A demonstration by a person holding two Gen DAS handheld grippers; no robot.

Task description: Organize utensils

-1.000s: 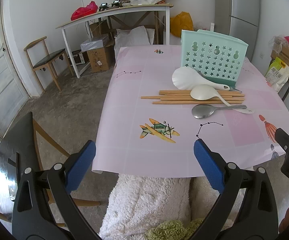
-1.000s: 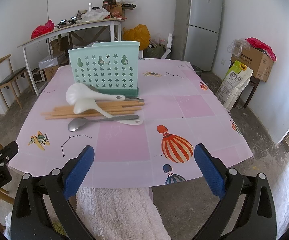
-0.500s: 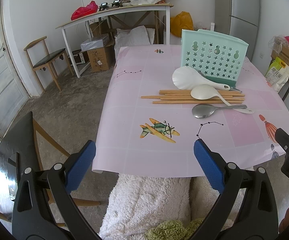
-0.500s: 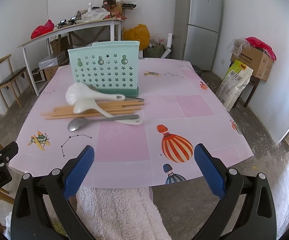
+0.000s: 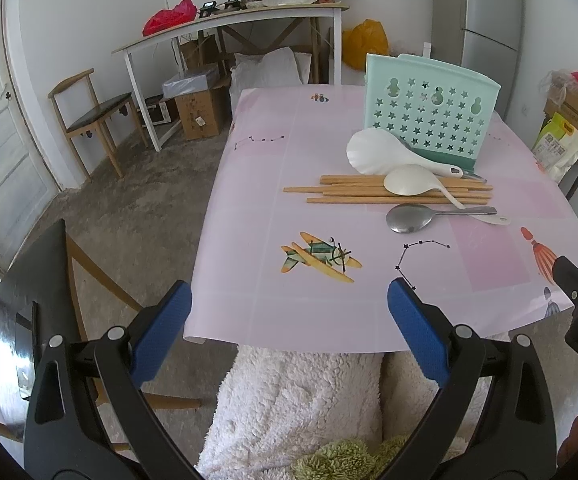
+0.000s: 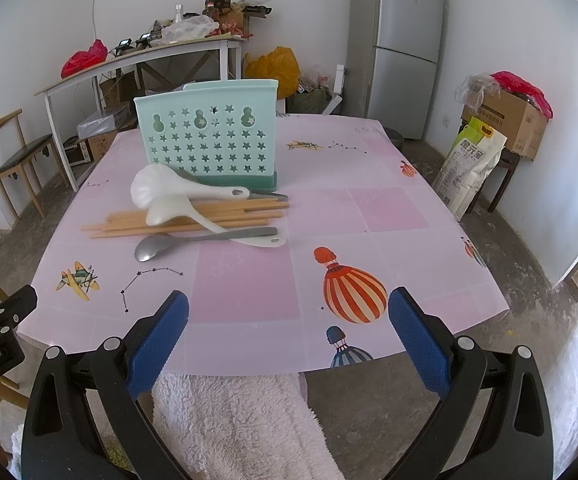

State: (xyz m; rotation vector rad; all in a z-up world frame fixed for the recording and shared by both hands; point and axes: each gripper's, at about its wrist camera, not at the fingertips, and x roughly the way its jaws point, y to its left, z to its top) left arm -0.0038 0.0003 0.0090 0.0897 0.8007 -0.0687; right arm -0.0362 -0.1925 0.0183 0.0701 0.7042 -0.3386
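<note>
While both grippers hover at the near edge of the bench (image 6: 369, 208), neither one holds anything. The left gripper (image 5: 289, 312) has its 2 blue-padded fingers (image 5: 161, 332) spread wide, with bare tablecloth between them. The right gripper (image 6: 289, 320) has its 2 fingers (image 6: 417, 336) spread equally wide.

All utensils lie well ahead of both sets of fingers, beyond the fingertips and not touching them. From the left wrist view they sit ahead and to the right of the fingers; from the right wrist view, ahead and to the left.

- Metal spoon (image 6: 193, 242): nearest to the fingers, flat on the bench, bowl to the left.
- Wooden chopsticks (image 6: 185, 220): a loose bundle just beyond the spoon, lying crosswise.
- Small white spoon (image 6: 193, 216): resting across the chopsticks.
- Large white rice paddle (image 6: 177, 190): beyond the chopsticks, its handle overlapping them.
- Mint-green utensil holder (image 6: 209, 140): upright, farthest from the fingers, directly behind the paddle.
</note>
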